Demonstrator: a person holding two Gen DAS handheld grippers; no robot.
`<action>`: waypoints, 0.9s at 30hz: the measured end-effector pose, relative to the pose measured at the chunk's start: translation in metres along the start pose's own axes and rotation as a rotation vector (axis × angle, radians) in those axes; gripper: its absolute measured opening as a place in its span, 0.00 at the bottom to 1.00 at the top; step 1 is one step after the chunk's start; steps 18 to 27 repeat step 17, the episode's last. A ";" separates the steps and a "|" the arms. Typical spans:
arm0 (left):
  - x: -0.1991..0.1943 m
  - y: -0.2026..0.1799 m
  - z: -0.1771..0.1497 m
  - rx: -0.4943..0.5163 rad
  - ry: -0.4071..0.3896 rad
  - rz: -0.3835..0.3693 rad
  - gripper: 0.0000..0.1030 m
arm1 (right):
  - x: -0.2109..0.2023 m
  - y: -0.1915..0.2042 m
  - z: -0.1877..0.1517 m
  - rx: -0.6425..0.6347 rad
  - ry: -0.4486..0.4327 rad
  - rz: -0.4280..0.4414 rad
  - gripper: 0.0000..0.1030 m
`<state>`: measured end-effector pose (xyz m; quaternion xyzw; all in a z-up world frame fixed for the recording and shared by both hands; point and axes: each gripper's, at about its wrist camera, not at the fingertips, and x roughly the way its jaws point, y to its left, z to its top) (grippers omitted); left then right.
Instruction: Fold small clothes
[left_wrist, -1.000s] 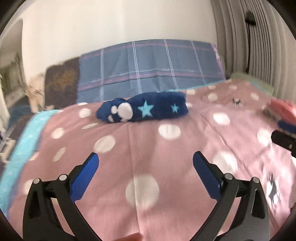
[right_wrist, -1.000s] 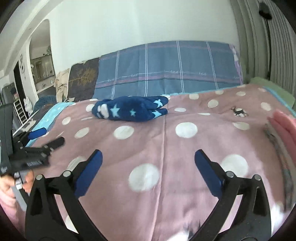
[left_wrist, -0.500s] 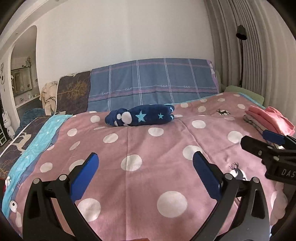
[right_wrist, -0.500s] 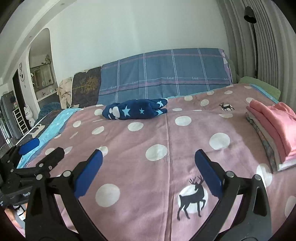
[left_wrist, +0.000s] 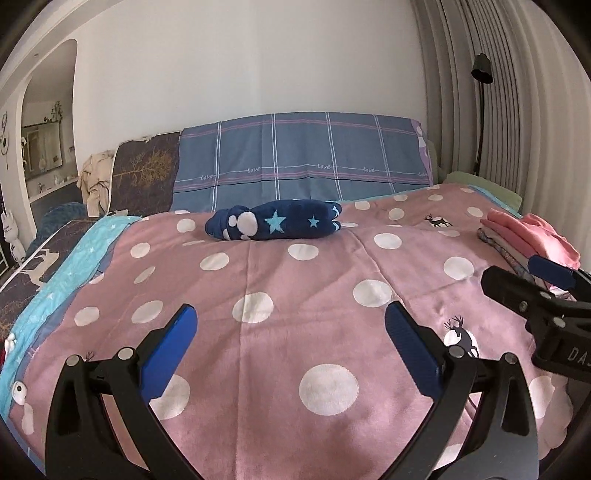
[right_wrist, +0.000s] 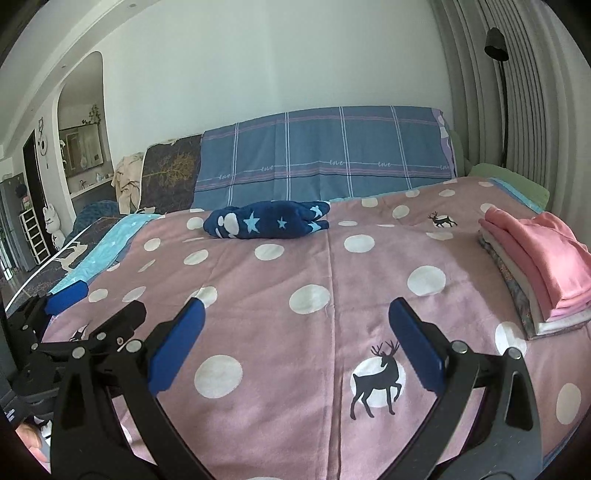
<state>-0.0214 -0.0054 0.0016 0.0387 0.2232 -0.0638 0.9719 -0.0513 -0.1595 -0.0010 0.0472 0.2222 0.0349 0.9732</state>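
A navy garment with light-blue stars (left_wrist: 275, 220) (right_wrist: 266, 219) lies folded into a roll at the far middle of the pink polka-dot bedspread (left_wrist: 295, 288) (right_wrist: 314, 280). A stack of folded pink and patterned clothes (left_wrist: 524, 236) (right_wrist: 535, 262) rests at the bed's right side. My left gripper (left_wrist: 290, 345) hangs open over the near part of the bed, holding nothing. My right gripper (right_wrist: 295, 341) is open too, with nothing between its blue pads. Each gripper shows in the other's view: the right one (left_wrist: 543, 288) at the right edge, the left one (right_wrist: 81, 314) at the lower left.
A blue plaid cover (left_wrist: 303, 162) and a dark tree-print cushion (left_wrist: 144, 170) stand along the headboard wall. A turquoise blanket (left_wrist: 74, 266) runs down the bed's left edge. A black floor lamp (left_wrist: 482, 70) and ribbed curtain are at the right. A doorway opens at far left.
Both grippers have pulled back and risen from close to the navy roll, so more of the bed and the pink stack now show. Both stay open.
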 end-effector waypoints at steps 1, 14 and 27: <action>0.001 0.000 0.000 0.002 0.000 0.003 0.99 | 0.000 0.000 0.000 -0.001 -0.001 -0.001 0.98; 0.006 -0.002 -0.002 0.025 0.011 0.005 0.99 | 0.003 -0.001 0.002 -0.012 0.000 -0.011 0.98; 0.006 -0.003 -0.003 0.027 0.010 0.006 0.99 | 0.005 -0.003 0.003 -0.011 0.000 -0.011 0.98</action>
